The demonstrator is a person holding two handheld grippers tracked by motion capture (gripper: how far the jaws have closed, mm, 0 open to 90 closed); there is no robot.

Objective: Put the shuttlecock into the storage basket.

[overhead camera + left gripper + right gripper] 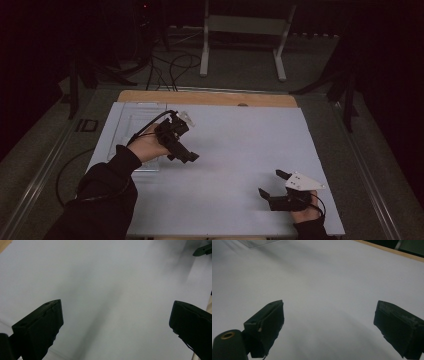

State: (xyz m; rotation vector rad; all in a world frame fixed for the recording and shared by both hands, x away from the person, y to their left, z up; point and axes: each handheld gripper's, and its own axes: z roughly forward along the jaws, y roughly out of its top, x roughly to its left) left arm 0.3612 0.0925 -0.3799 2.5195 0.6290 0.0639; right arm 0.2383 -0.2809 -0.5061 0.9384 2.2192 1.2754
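Note:
No task object lies between the jaws of either gripper. A person's left hand holds my left gripper [185,151] above the left half of the white sheet [235,150], tilted down toward the right. Its jaws stand wide apart over bare sheet in the left gripper view [117,306]. My right gripper [272,184] rests low near the sheet's front right corner, pointing left, with a grey three-cornered plate on top. It is open too, and its own view [329,305] has nothing but white sheet between the jaws.
A clear flat plastic tray [131,131] lies on the sheet's far left, behind the left hand; its corner [259,242] appears in the right gripper view. The table's wooden far edge [207,97] borders the sheet. A white stand [242,30] and cables [172,67] are on the floor beyond.

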